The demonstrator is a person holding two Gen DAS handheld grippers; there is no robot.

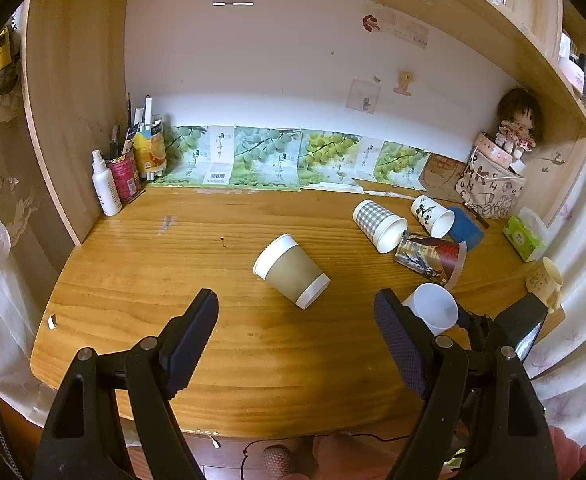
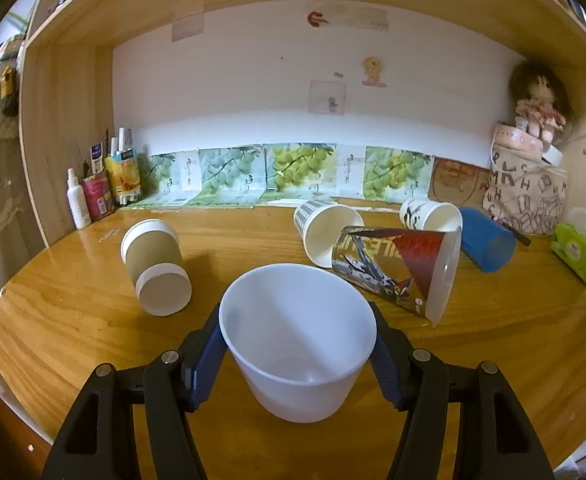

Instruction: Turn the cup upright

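A white plastic cup [image 2: 297, 340] stands mouth-up between the fingers of my right gripper [image 2: 299, 356], which is shut on its sides just above the desk. The same cup [image 1: 433, 308] shows in the left wrist view beside the right gripper [image 1: 493, 332]. My left gripper [image 1: 295, 336] is open and empty above the desk front. A brown paper cup [image 1: 291, 270] [image 2: 155, 266] lies on its side mid-desk, ahead of the left gripper.
More cups lie on their sides at the right: a checked one [image 1: 379, 225], a printed tall one [image 1: 431, 256], a panda one [image 1: 433, 216] and a blue one [image 1: 465, 228]. A spray bottle [image 1: 105, 184], pen holders, a patterned bag [image 1: 489, 184] and a tissue pack [image 1: 523, 238] line the desk [image 1: 153, 280] edges.
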